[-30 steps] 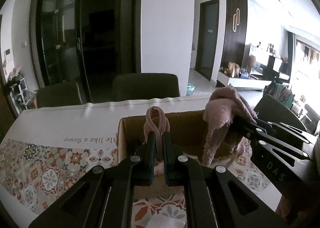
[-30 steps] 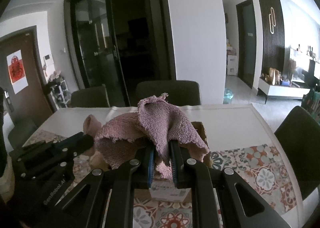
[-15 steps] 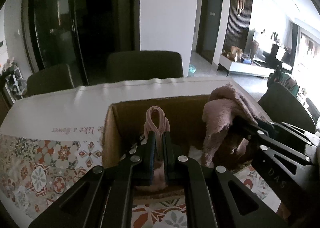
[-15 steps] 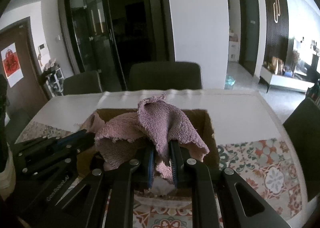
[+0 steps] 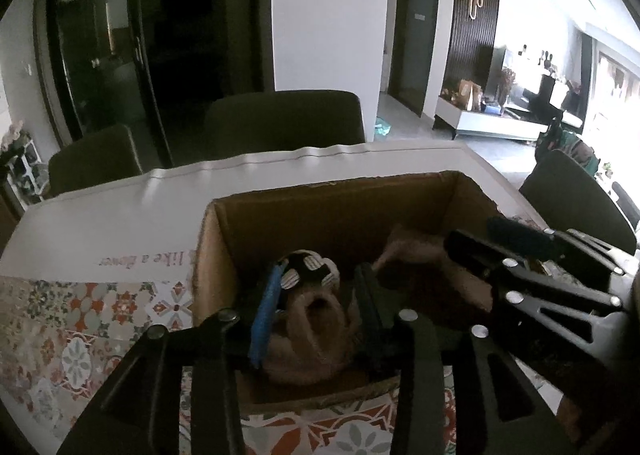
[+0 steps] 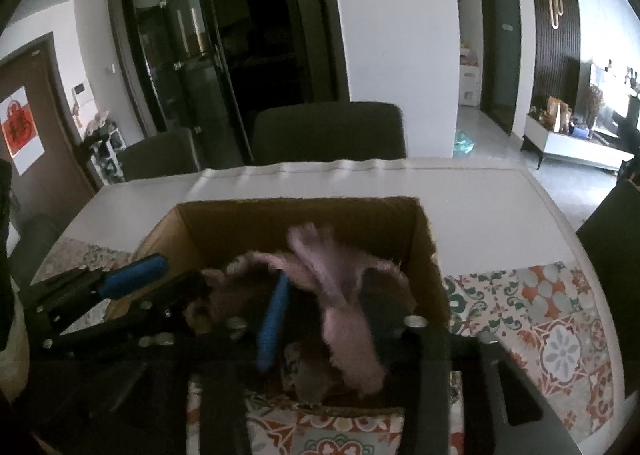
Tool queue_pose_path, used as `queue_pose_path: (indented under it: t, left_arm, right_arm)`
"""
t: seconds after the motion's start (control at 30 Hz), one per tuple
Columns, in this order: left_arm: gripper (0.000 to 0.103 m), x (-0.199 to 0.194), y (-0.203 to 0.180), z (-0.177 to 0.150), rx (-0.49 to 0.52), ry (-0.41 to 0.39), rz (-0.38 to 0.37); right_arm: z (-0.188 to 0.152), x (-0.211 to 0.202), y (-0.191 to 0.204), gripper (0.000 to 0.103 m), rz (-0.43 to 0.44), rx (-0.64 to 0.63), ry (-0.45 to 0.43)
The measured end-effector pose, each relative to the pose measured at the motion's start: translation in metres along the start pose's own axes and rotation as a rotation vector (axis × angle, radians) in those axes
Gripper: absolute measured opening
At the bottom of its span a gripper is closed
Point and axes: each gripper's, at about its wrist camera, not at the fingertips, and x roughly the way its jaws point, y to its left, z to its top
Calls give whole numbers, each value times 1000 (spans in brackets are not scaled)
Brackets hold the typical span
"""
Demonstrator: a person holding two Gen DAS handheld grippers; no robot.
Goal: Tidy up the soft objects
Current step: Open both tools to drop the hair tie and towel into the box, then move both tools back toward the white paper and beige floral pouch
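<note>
Left wrist view
Landmark: the cardboard box (image 5: 404, 207) stands open on the patterned bench (image 5: 80, 319), and both your tools reach down into it.
Left tongs (image 5: 316, 311): released; the jaws have just been opening, and the pink cloth (image 5: 316, 335) lies loosely between them without being pressed.
Pink cloth: it lies inside the box, near the box's near wall, bunched up in a heap.
Black-and-white soft thing (image 5: 308, 273): inside the box, just beyond the cloth heap; you cannot tell what it is.
Right tongs (image 5: 472, 239): they enter the box from its right side, with pink cloth beneath them.

Right wrist view
Right tongs (image 6: 324, 319): released; the jaws have just been opening, and a blurred pink flap of cloth (image 6: 332, 283) lies between them, apparently free of both pads.
Cloth: it is within the box (image 6: 296, 211), over the box's middle.
Left tongs (image 6: 176, 275): they reach in over the box's left wall, jaws apart.
Chairs (image 6: 328, 131): behind the box, across the bench.
</note>
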Motion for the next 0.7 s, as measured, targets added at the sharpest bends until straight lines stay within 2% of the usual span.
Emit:
queue_pose_path:
  t: [0.1, 0.33, 0.7]
  left_arm:
    - [45, -9, 1, -1, 2, -8, 8]
    - [48, -40, 0, -7, 6, -50, 25]
    - [48, -92, 0, -30, -23, -94, 51]
  right_arm:
    - [1, -7, 1, 45, -22, -2, -15]
    - [0, -32, 7, 49, -32, -1, -42]
    - [-14, -80, 17, 57, -43, 3, -76]
